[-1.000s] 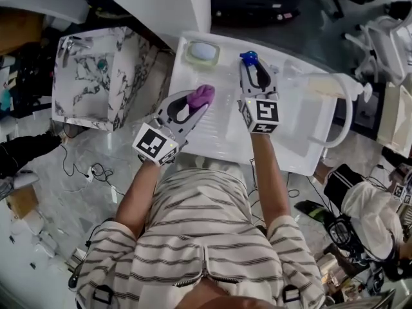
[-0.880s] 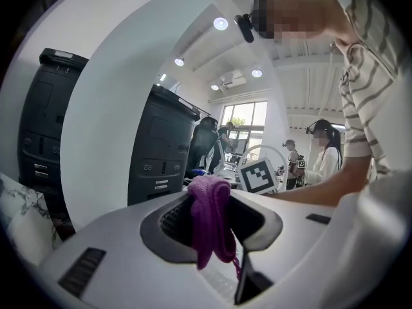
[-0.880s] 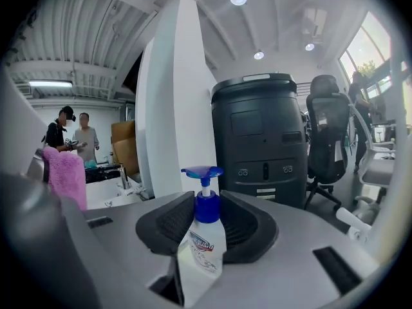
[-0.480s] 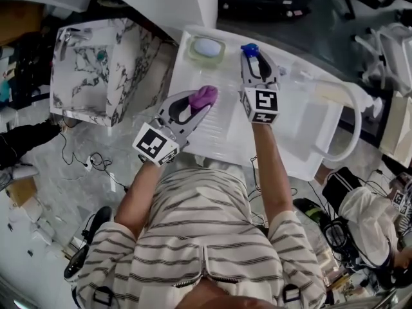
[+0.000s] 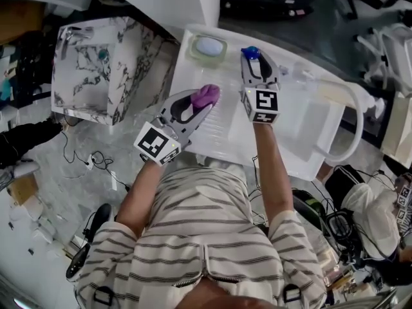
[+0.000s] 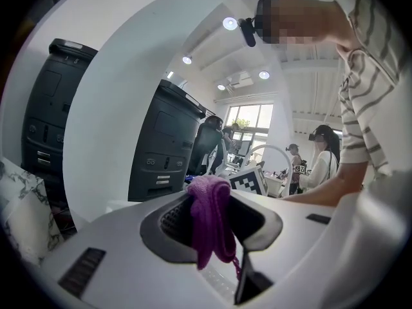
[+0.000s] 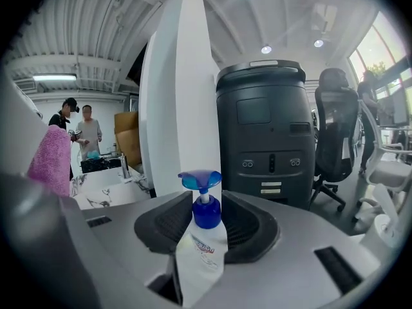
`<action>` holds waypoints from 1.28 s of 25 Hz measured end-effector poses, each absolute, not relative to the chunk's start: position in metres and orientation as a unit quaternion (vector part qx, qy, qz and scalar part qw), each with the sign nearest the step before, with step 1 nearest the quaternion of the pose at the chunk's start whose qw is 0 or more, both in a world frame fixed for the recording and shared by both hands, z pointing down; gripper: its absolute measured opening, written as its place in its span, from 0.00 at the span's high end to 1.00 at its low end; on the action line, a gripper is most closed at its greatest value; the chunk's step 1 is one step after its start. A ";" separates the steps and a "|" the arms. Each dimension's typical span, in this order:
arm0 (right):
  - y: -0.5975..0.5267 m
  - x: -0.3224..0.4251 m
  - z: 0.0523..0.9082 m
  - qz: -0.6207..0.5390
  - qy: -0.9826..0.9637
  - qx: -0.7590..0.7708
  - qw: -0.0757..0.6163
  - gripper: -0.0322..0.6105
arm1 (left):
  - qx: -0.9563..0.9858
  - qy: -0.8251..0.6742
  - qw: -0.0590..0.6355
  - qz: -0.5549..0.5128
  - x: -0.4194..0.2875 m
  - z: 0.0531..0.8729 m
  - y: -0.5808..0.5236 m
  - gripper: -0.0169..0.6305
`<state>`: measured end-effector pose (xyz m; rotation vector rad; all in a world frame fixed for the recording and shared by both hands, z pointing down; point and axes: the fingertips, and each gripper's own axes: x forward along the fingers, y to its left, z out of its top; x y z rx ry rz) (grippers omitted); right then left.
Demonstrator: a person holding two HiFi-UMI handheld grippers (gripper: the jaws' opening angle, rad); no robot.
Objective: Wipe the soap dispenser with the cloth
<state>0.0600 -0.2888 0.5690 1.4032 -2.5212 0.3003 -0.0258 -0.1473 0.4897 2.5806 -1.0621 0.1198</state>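
Found left forearm (image 5: 140, 192) and right forearm (image 5: 269, 172) reaching up-frame from striped sleeves (image 5: 193, 237) in the head view. Noted left gripper (image 5: 201, 102) at centre, angled toward upper right, jaws clamped on a purple cloth (image 6: 209, 221) that droops over them. Noted right gripper (image 5: 256, 62) right of centre, pointing up-frame, jaws just opening yet close against the soap dispenser (image 7: 201, 246) standing between them.

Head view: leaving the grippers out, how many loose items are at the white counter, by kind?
Cloth: 1
Soap dispenser: 1
Soap dish: 1
Total: 3
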 end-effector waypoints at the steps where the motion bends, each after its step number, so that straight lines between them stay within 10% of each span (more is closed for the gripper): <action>1: -0.288 0.059 0.568 0.101 -0.863 0.480 0.121 0.71 | 0.910 -0.374 0.175 0.040 -0.026 0.489 -0.147 0.77; 16: -0.250 0.065 0.550 0.132 -0.847 0.502 0.111 0.62 | 0.913 -0.374 0.160 0.018 -0.029 0.461 -0.123 0.77; 32: -0.149 0.068 0.465 0.144 -0.831 0.536 0.019 0.79 | 0.906 -0.408 0.113 0.014 -0.043 0.415 -0.082 0.77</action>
